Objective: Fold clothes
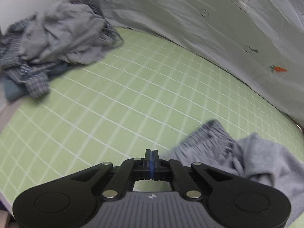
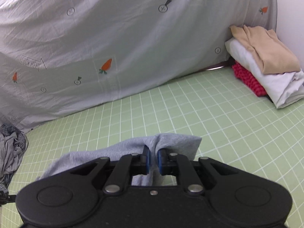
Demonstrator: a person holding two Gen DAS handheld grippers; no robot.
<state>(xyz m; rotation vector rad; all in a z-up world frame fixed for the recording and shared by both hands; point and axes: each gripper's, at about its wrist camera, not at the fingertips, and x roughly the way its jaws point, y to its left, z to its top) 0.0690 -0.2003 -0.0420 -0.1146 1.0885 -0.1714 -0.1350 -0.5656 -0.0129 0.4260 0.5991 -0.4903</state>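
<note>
A light grey-blue garment [image 2: 178,142] lies bunched on the green grid mat [image 2: 209,114], and my right gripper [image 2: 153,155] is shut on a fold of it, with cloth pinched between the blue pads. In the left wrist view the same garment [image 1: 256,155] sits crumpled to the right of my left gripper [image 1: 152,153]. The left gripper's fingers are pressed together with nothing between them, above the bare mat [image 1: 123,104] and just left of the garment's edge.
A heap of unfolded grey and checked clothes [image 1: 57,43] lies at the mat's far left, also seen as a heap [image 2: 11,146]. A folded stack of beige, white and red items [image 2: 266,62] sits far right. A white carrot-print sheet [image 2: 114,38] hangs behind.
</note>
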